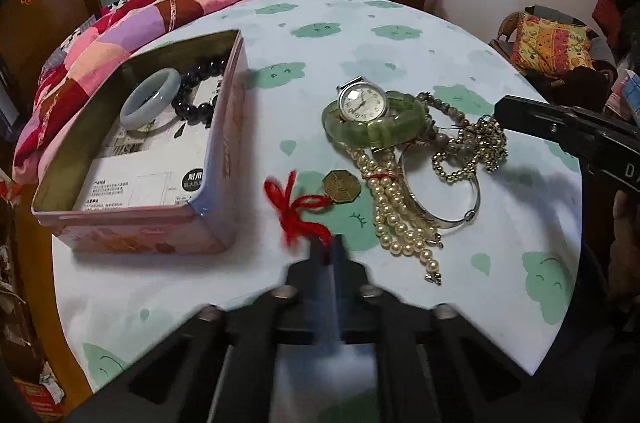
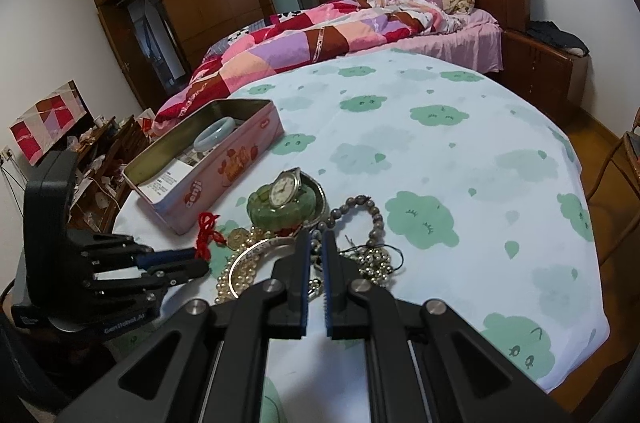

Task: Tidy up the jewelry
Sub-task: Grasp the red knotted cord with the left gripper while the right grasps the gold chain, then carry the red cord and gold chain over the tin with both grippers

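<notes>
A pink tin box (image 1: pixel 218 159) (image 2: pixel 236 159) on the table's left holds a pale jade bangle (image 1: pixel 150 97) (image 2: pixel 213 138) and a dark bead bracelet (image 1: pixel 199 87). To its right lies a jewelry pile: a watch (image 1: pixel 363 101) (image 2: pixel 285 187) on a green bracelet (image 1: pixel 374 126) (image 2: pixel 276 213), pearl strands (image 1: pixel 394 207), a silver bangle (image 1: pixel 460 213), gold beads (image 1: pixel 476 151). My left gripper (image 1: pixel 327 249) (image 2: pixel 198 261) is shut on the red string (image 1: pixel 298 207) (image 2: pixel 206 231) of a brass octagon charm (image 1: pixel 341 187) (image 2: pixel 239 237). My right gripper (image 2: pixel 316 243) (image 1: pixel 520 117) hangs over the pile, jaws nearly closed, holding nothing.
The round table wears a white cloth with green clouds (image 2: pixel 424 151). A bed with a patchwork quilt (image 2: pixel 320 39) stands behind it. A chair with a patterned cushion (image 1: pixel 554 43) is at the right. Cluttered shelves (image 2: pixel 104 151) stand at the left.
</notes>
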The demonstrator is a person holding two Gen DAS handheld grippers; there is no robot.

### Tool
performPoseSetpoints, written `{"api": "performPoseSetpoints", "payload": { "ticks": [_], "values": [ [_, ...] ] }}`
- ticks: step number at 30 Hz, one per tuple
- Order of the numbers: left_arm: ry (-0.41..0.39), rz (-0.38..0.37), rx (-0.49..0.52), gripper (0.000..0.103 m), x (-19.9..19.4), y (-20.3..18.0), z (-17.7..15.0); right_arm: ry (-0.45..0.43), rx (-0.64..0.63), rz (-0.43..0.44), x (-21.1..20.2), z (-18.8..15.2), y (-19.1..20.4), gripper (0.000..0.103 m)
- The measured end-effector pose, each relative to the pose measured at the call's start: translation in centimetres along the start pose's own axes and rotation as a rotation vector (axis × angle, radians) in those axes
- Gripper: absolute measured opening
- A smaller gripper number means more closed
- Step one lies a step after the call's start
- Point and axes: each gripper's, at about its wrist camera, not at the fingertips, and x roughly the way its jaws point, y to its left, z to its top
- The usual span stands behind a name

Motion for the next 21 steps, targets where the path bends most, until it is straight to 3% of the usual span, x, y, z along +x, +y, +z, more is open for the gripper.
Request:
{"api": "performPoseSetpoints", "payload": {
  "ticks": [12, 21],
  "values": [
    [-0.198, -0.046, 0.008, 0.0, -6.1, 1.2, 3.1, -0.094, -0.026, -0.01, -2.6, 3.3, 0.2, 0.007],
    [-0.309, -0.026, 0.016, 0.0, -10.0, 3.2, 6.0, -0.154, -0.093, 0.007, -3.4, 7.6, 1.8, 0.007]
  ]
}}
